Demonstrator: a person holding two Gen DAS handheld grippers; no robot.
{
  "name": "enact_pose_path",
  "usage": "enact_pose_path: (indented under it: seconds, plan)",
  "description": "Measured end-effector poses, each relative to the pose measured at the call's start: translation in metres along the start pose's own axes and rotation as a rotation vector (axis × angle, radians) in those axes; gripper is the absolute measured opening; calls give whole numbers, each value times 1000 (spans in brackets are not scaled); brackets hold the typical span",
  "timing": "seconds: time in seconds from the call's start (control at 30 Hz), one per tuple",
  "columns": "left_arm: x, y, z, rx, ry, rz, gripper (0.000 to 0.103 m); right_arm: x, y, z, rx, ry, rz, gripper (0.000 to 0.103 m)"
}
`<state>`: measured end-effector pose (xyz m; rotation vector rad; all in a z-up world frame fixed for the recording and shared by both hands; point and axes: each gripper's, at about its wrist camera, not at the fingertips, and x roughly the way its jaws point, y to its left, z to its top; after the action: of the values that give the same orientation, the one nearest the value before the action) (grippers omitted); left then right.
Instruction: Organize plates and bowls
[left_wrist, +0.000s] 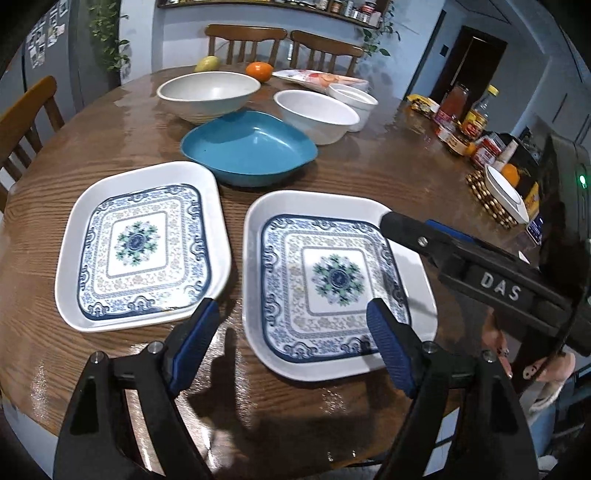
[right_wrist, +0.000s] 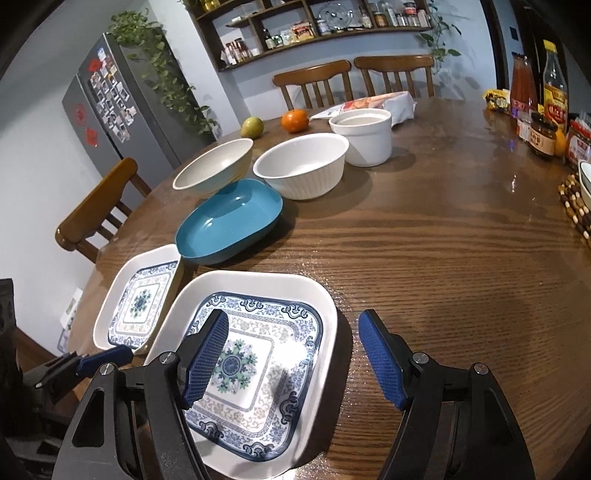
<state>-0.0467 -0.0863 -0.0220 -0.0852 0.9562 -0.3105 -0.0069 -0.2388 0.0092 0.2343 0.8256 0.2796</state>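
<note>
On a round wooden worktop (right_wrist: 424, 258) in a kitchen-dining room lie two patterned square plates (left_wrist: 142, 245) (left_wrist: 338, 280) side by side, behind them one blue dish (left_wrist: 249, 147) and three white bowls (left_wrist: 208, 94), while both grippers (left_wrist: 291, 343) (right_wrist: 291, 358) hover with fingers spread, pinching nothing.

Wooden chairs (right_wrist: 312, 83) around a round wood table (right_wrist: 424, 258), grey fridge (right_wrist: 110, 110), wall shelf (right_wrist: 314, 33).

Past my tongs I counted two patterned square plates (left_wrist: 142, 245) (left_wrist: 334, 284), one teal dish (left_wrist: 249, 147) beyond them, and three white bowls (left_wrist: 208, 92) (left_wrist: 316, 114) (left_wrist: 354, 99) farther back. I counted one orange (left_wrist: 259, 71), one green fruit (left_wrist: 207, 63) and three wooden chairs (left_wrist: 245, 42) (left_wrist: 325, 51) (left_wrist: 29, 122).
</note>
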Motion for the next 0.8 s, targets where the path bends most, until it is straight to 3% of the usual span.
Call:
enact_pose_path:
  seconds: [0.53, 0.77, 0.8]
  plan:
    - [21, -3, -6, 10, 69, -1, 80, 11, 1, -4, 8, 38, 7, 75]
    - [23, -4, -4, 22, 43, 0, 80, 16, 4, -6, -1, 55, 4, 75]
    - [23, -4, -5, 24, 37, -4, 75, 17, 4, -7, -3, 58, 6, 75]
